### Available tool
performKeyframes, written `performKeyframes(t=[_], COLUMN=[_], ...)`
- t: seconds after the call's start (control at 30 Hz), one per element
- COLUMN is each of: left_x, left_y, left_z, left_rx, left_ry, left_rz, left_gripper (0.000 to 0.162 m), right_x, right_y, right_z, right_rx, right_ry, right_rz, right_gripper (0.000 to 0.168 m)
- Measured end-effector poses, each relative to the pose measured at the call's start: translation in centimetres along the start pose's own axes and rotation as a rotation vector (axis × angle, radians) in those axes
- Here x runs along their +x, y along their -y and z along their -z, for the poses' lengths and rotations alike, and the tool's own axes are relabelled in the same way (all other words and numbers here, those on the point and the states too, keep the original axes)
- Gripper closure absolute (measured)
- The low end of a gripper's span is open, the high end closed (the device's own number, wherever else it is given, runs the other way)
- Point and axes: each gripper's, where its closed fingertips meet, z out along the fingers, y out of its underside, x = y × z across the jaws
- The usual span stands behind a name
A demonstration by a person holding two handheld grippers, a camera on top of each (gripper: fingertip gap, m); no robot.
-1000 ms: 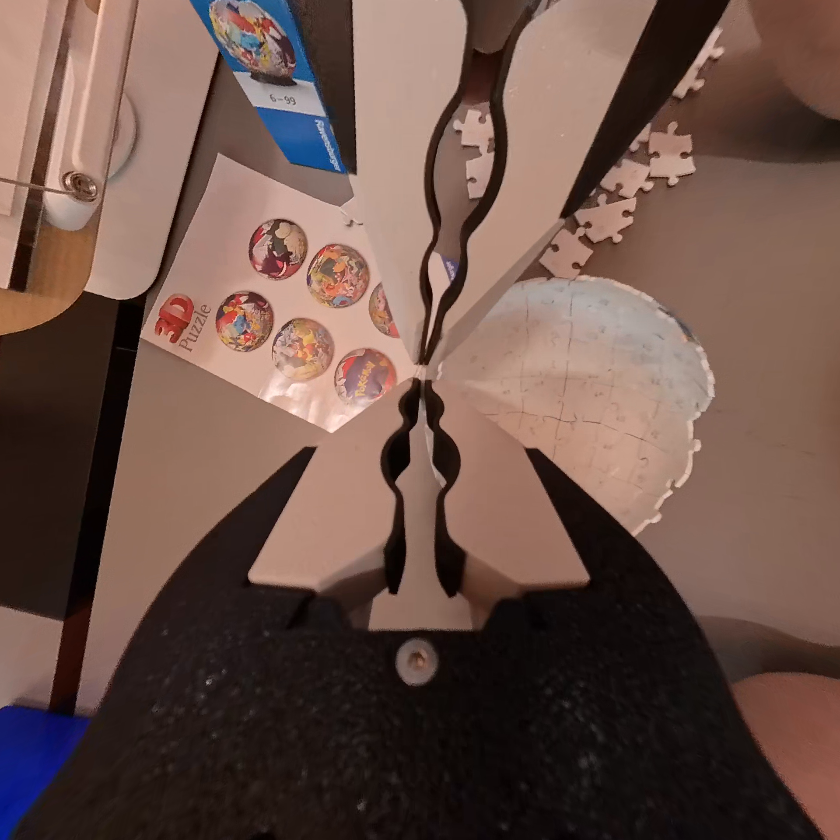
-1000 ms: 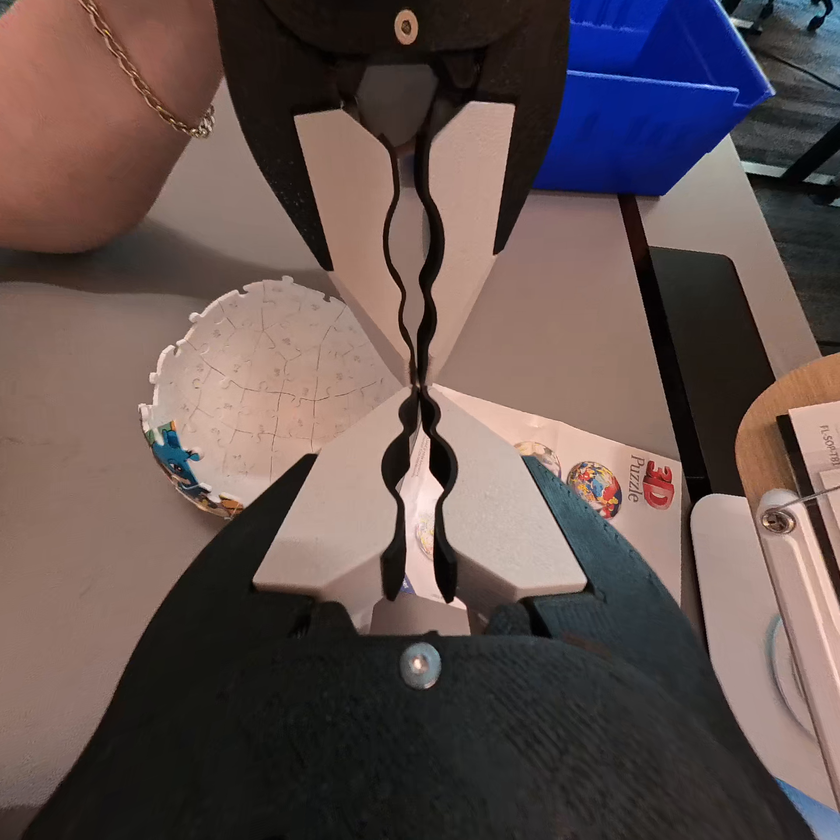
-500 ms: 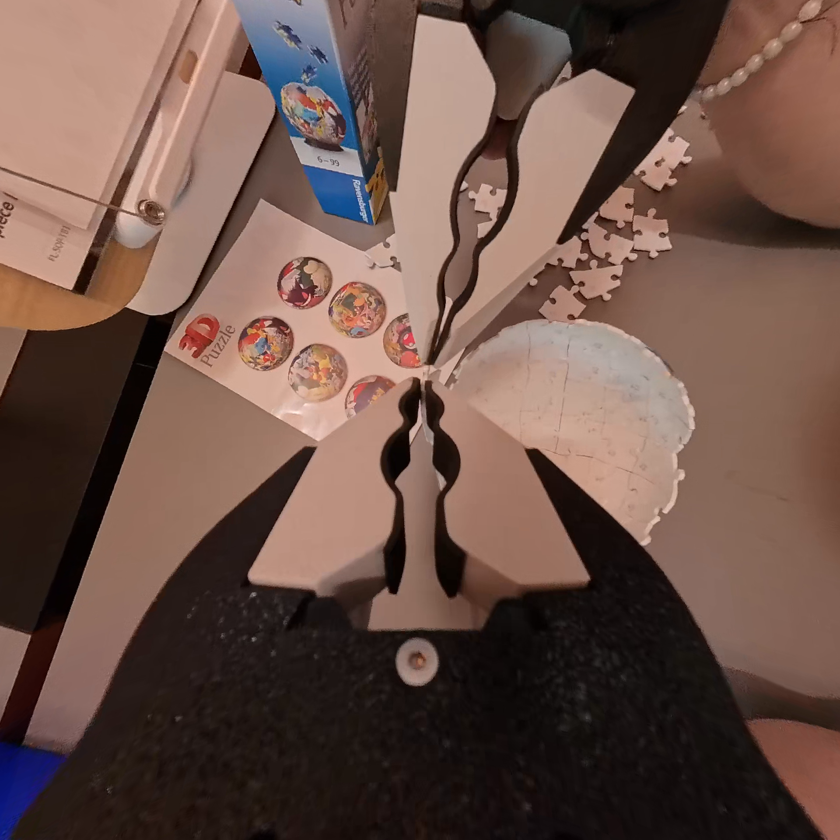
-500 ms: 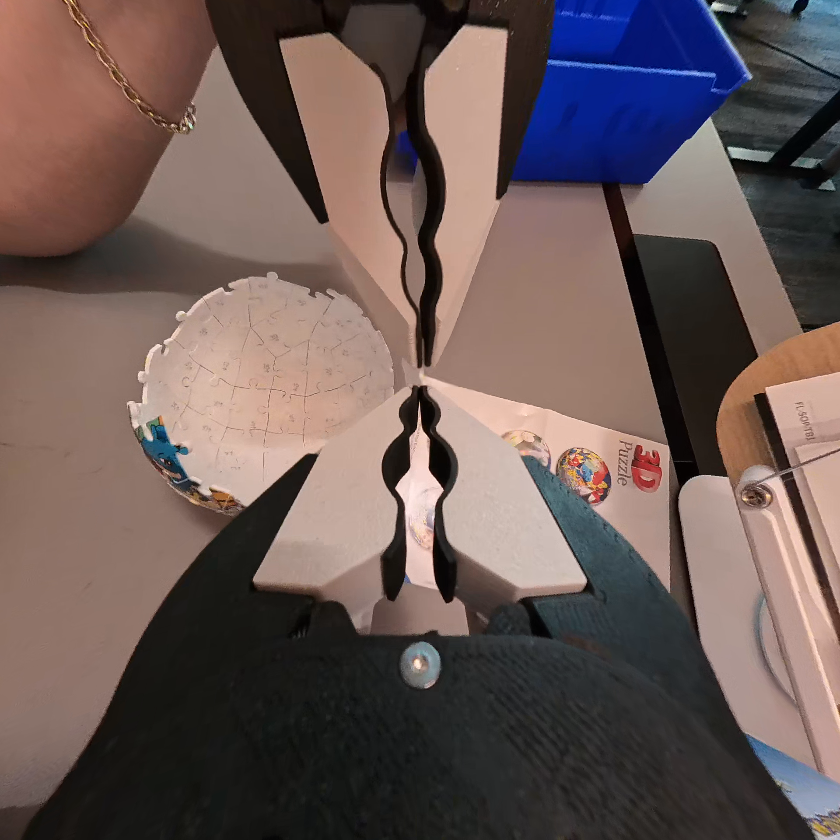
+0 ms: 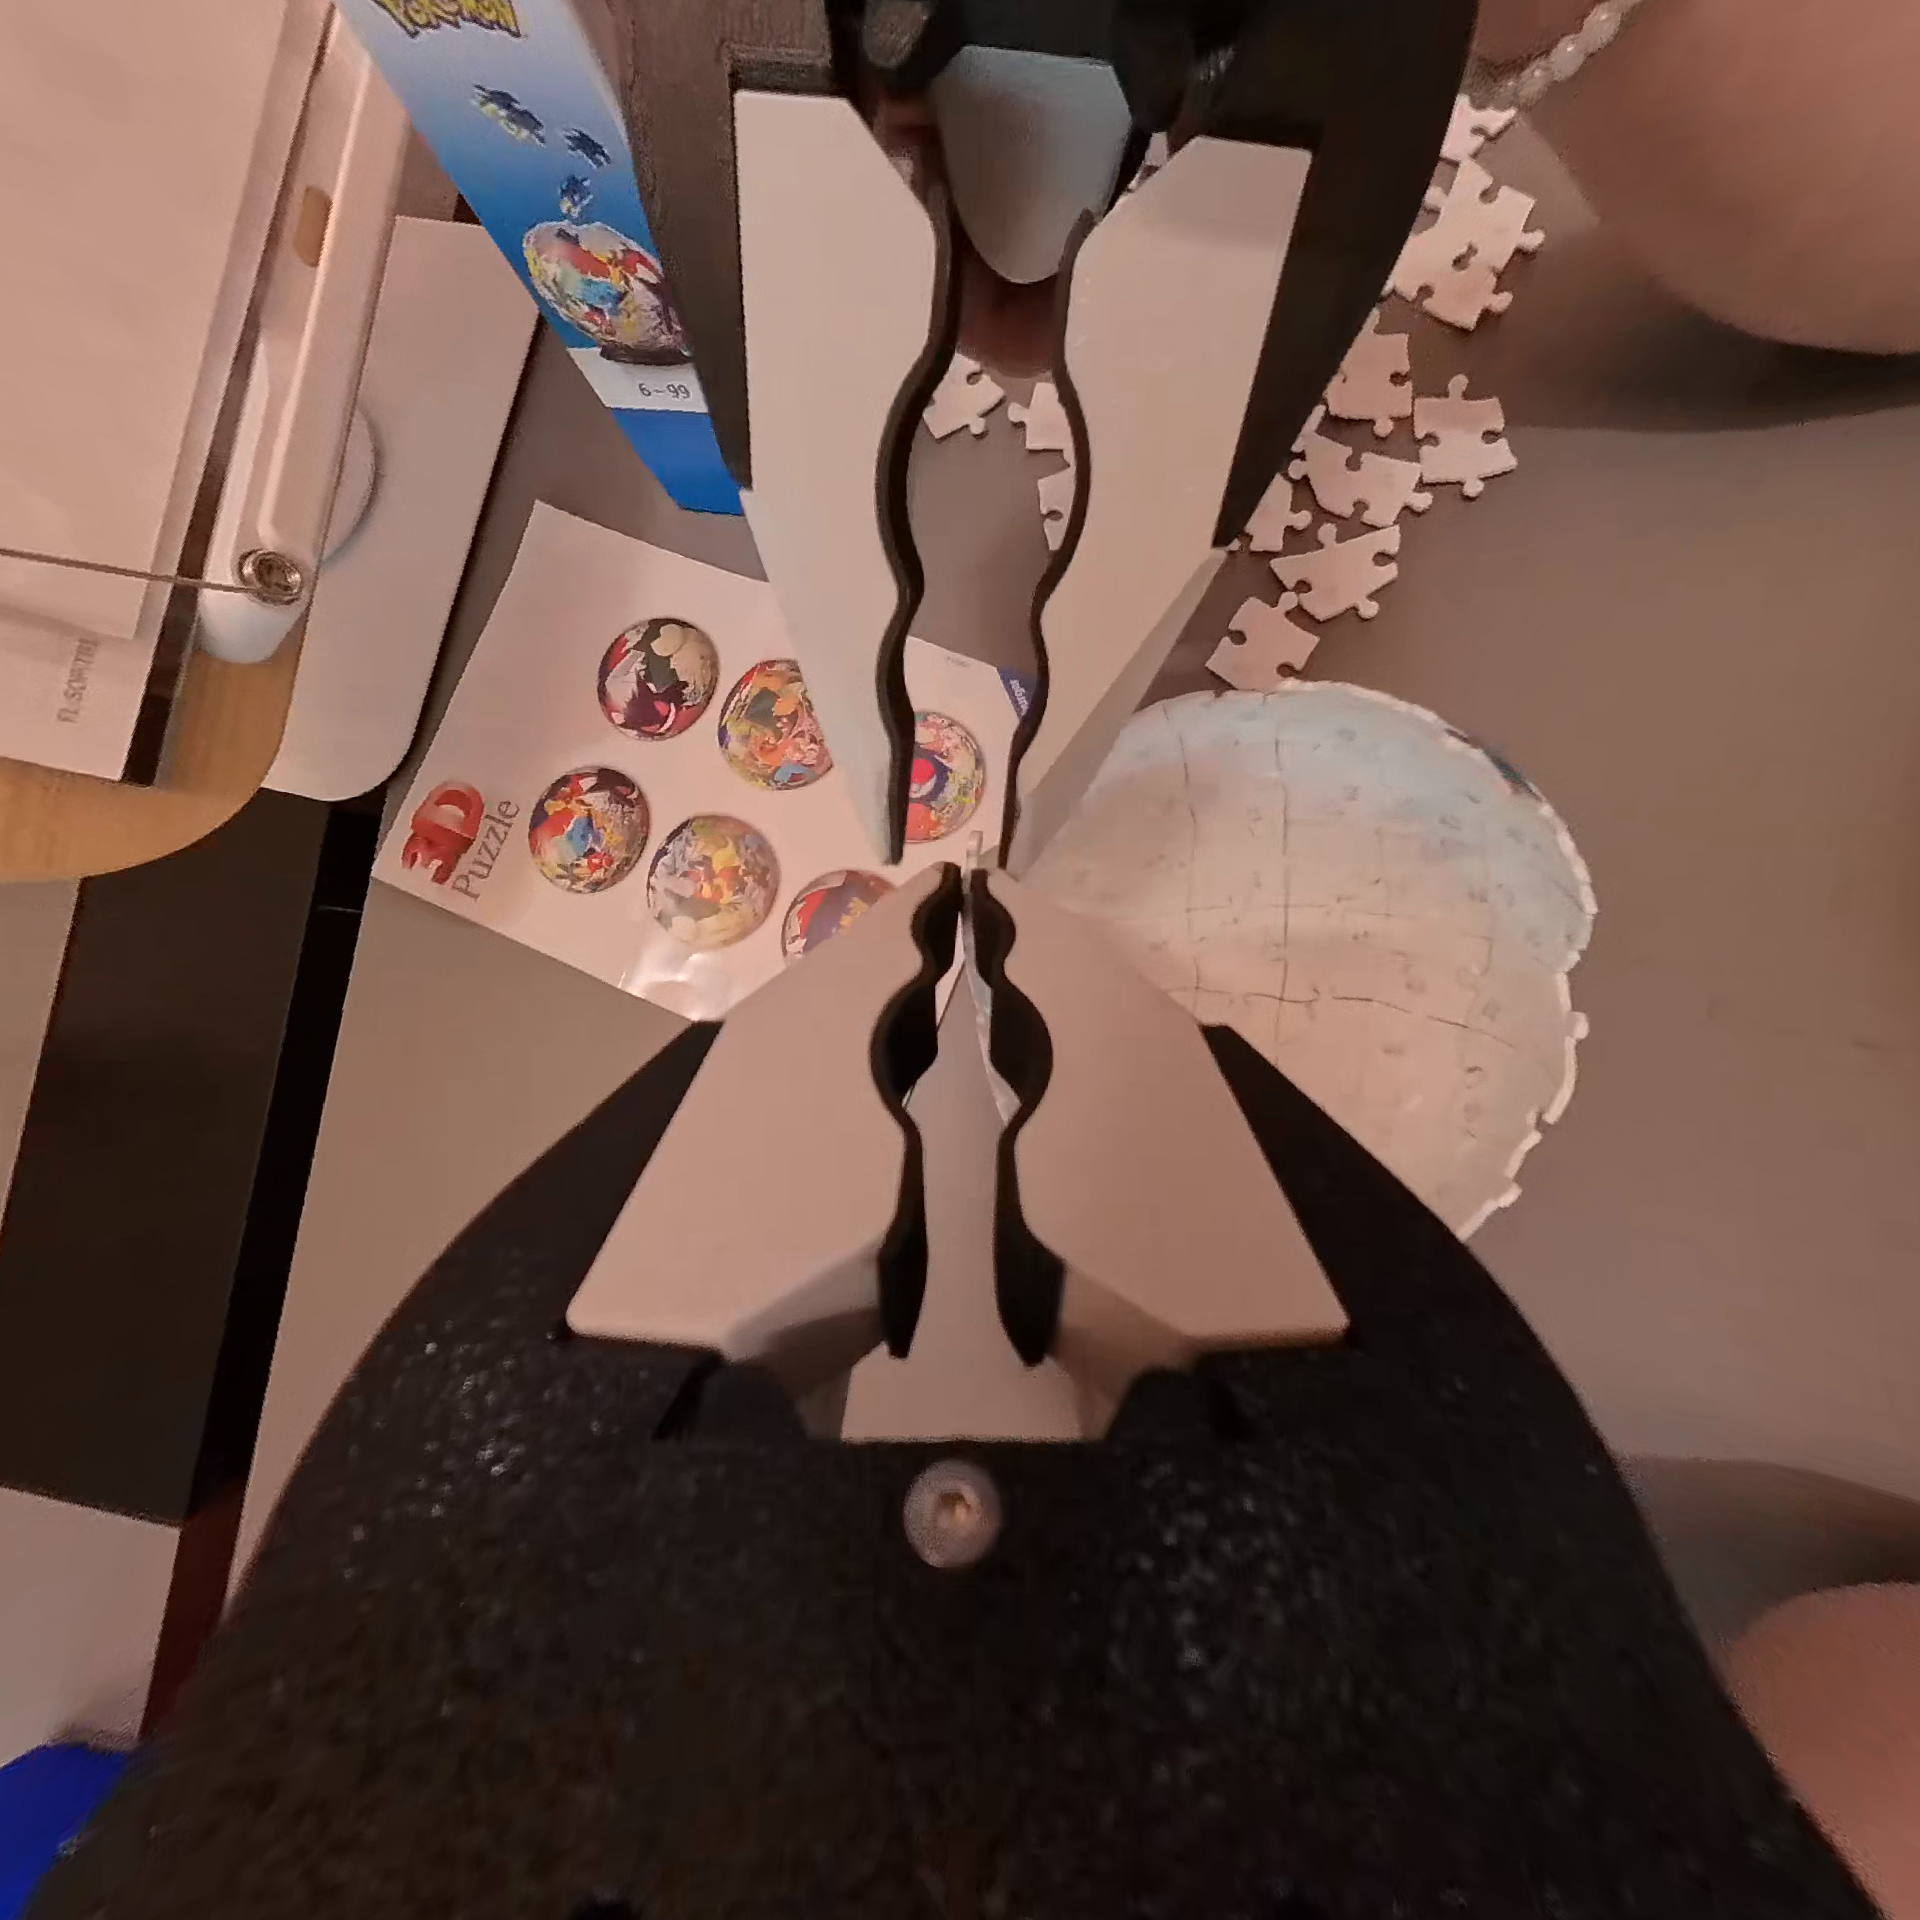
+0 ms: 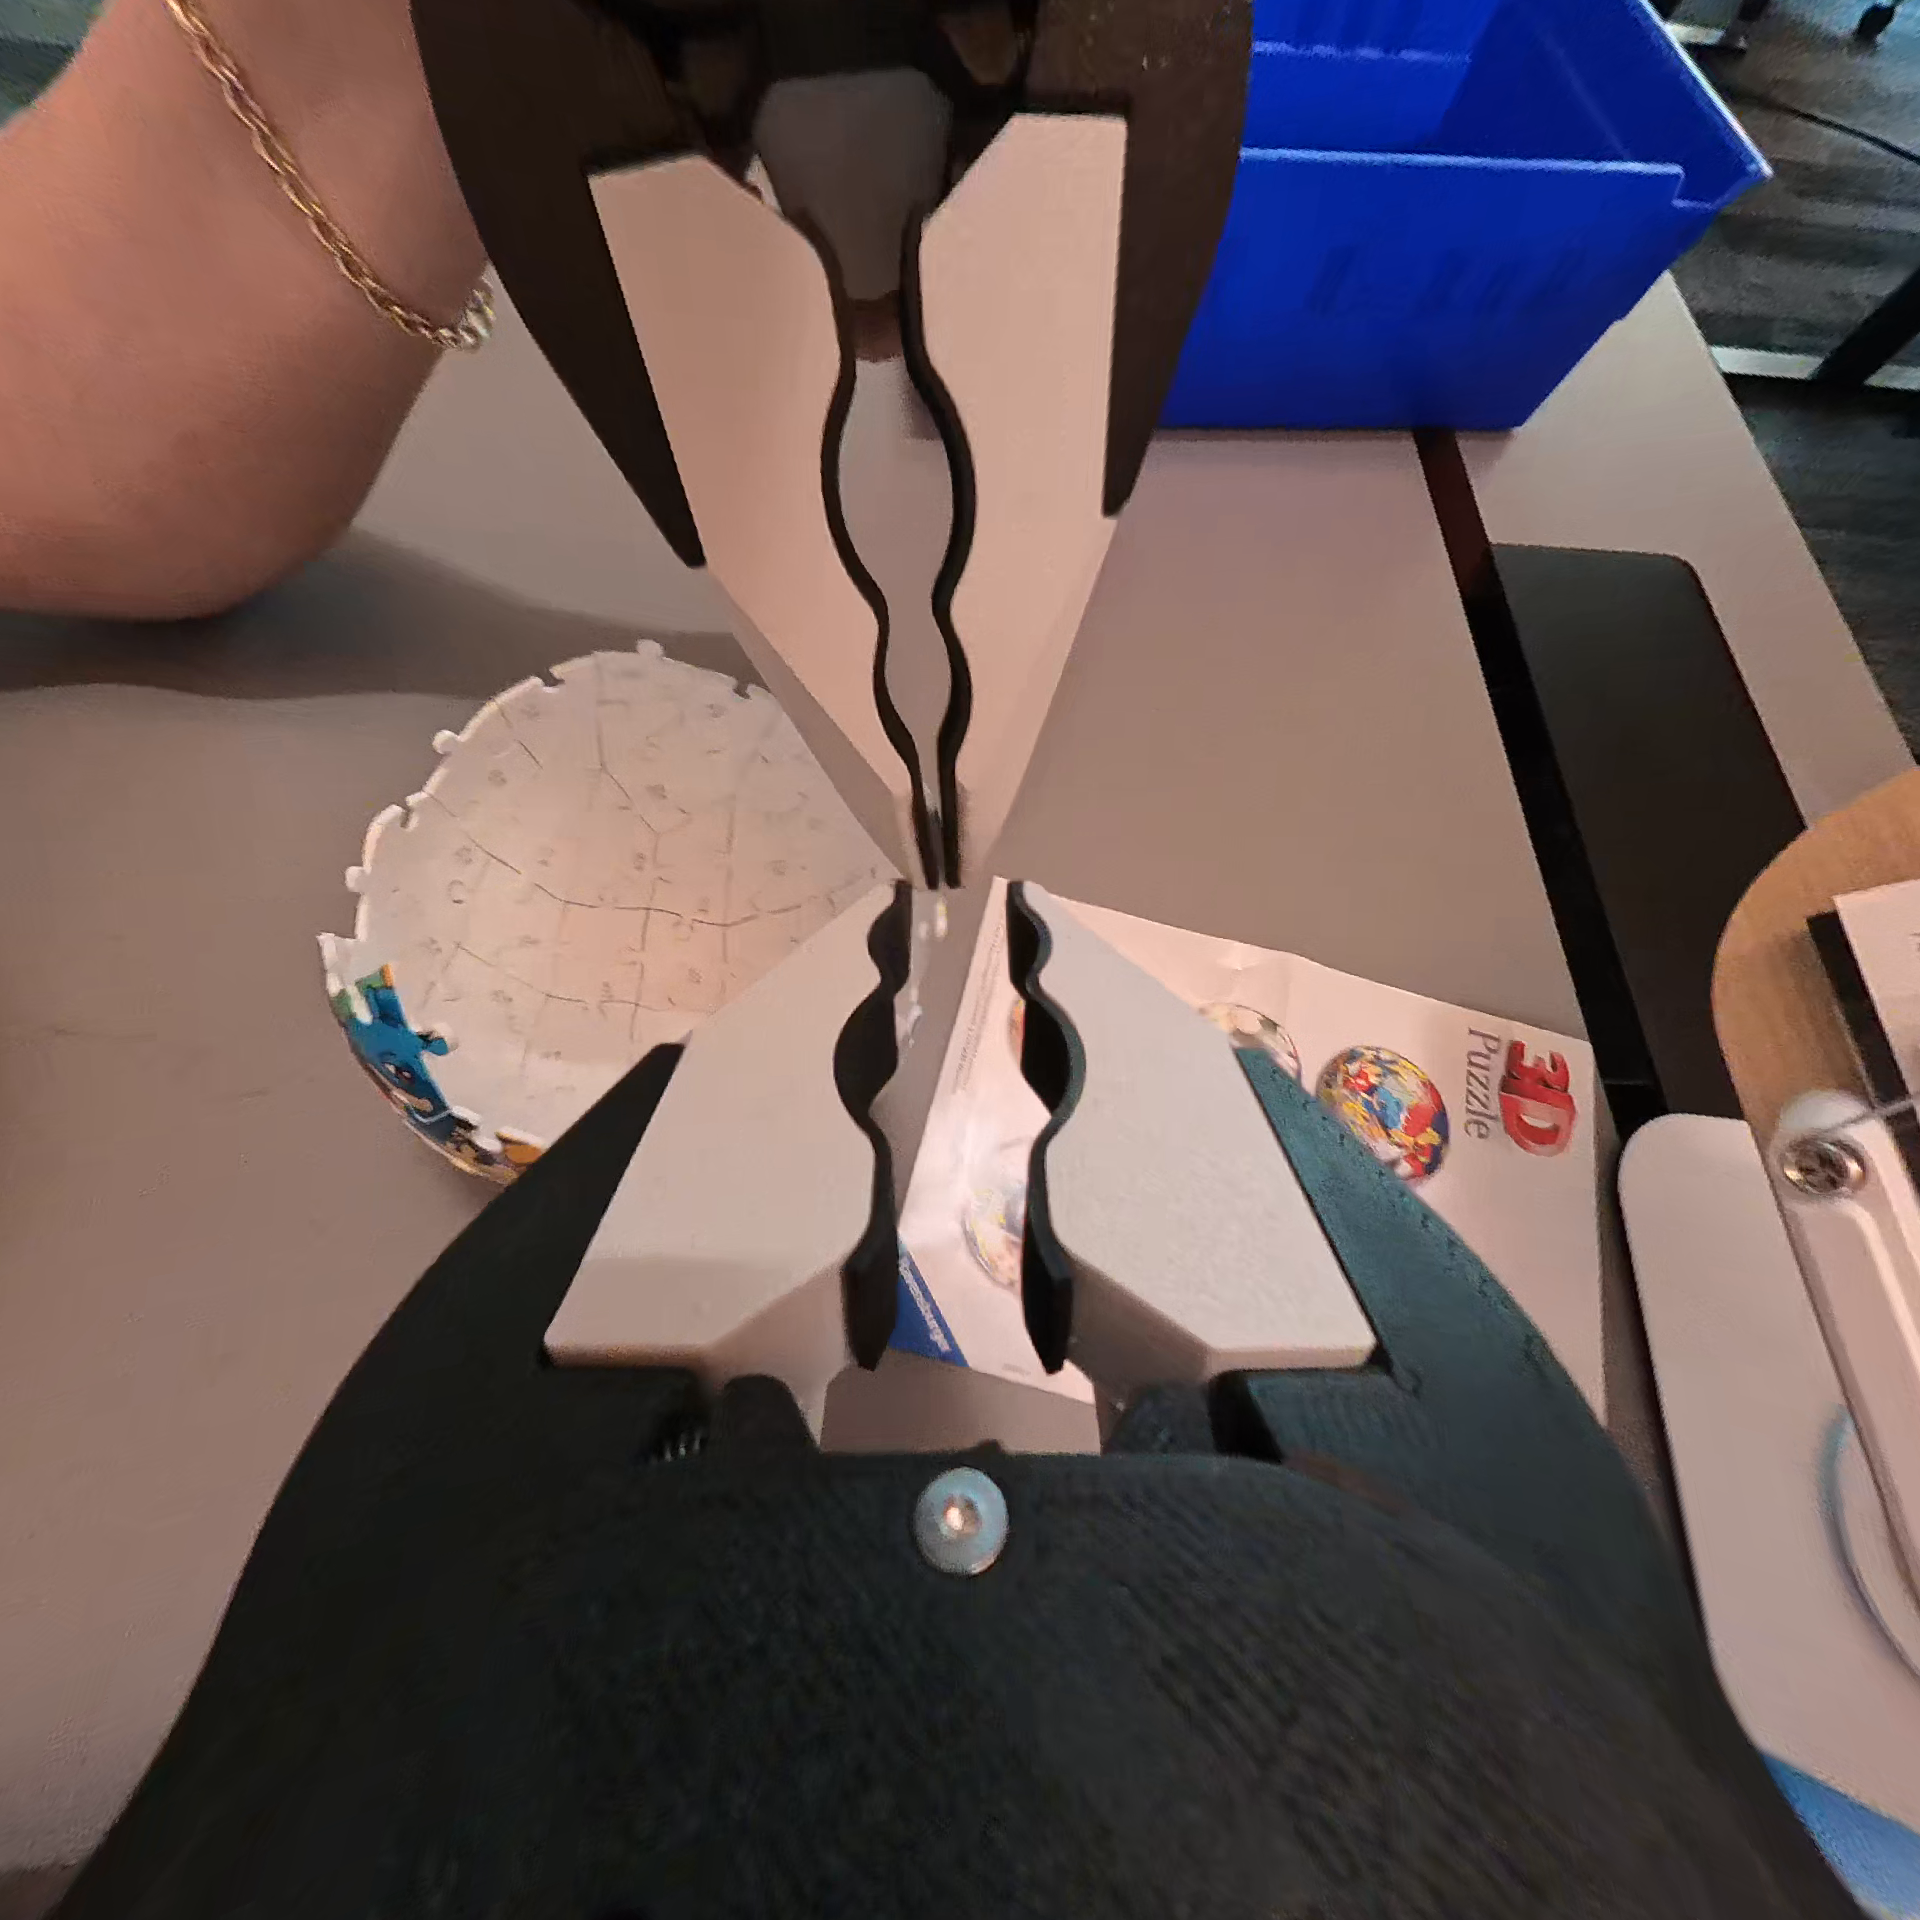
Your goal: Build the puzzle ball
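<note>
White half-ball (image 6: pixel 582 914), blue bin (image 6: pixel 1455 260)

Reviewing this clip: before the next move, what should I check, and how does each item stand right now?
1. Left gripper shut on the puzzle piece: ok, pinched at the tips.
2. Right gripper open: ok, jaws stand apart.
3. Piece's printed side and tab orientation: cannot tell, it shows edge-on only.
4. Half-built puzzle ball sitting open side up on the table: ok.
5. Ball's rim free of both grippers: ok.
6. Which rim gap fits this piece: cannot tell.
</note>
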Motion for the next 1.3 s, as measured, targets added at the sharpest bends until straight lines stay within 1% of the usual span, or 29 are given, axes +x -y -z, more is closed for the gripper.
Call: performKeyframes(t=[0.07, 0.23, 0.8, 0.83, 1.07, 1.17, 1.3], left_x=[0.0, 0.0, 0.0, -0.1, -0.1, -0.3, -0.7], left_y=[-0.1, -0.2, 0.2, 0.2, -0.1, 0.1, -0.3], left_z=[-0.1, -0.3, -0.1, -0.1, 0.0, 0.4, 1.0], left_rx=[-0.011, -0.012, 0.057, 0.059, 0.042, 0.06, 0.051], left_ry=[0.003, -0.001, -0.018, -0.013, -0.001, 0.02, 0.067], left_rz=[-0.009, 0.003, 0.027, 0.027, 0.028, 0.032, 0.053], left_gripper=[0.162, 0.162, 0.162, 0.162, 0.162, 0.162, 0.151], right_x=[-0.3, -0.3, -0.3, -0.2, -0.2, -0.1, -0.2], right_y=[-0.1, -0.5, -0.4, -0.5, -0.5, -0.2, -0.2], right_z=[-0.3, -0.7, -0.2, -0.2, -0.4, -0.1, 0.1], right_rx=[-0.005, -0.03, -0.003, -0.007, -0.017, 0.01, 0.01], right_ry=[0.022, 0.021, 0.065, 0.06, 0.058, 0.061, 0.064], right_rz=[0.003, 0.008, -0.048, -0.048, -0.044, -0.061, -0.062], right_gripper=[0.158, 0.158, 0.162, 0.168, 0.168, 0.168, 0.168])
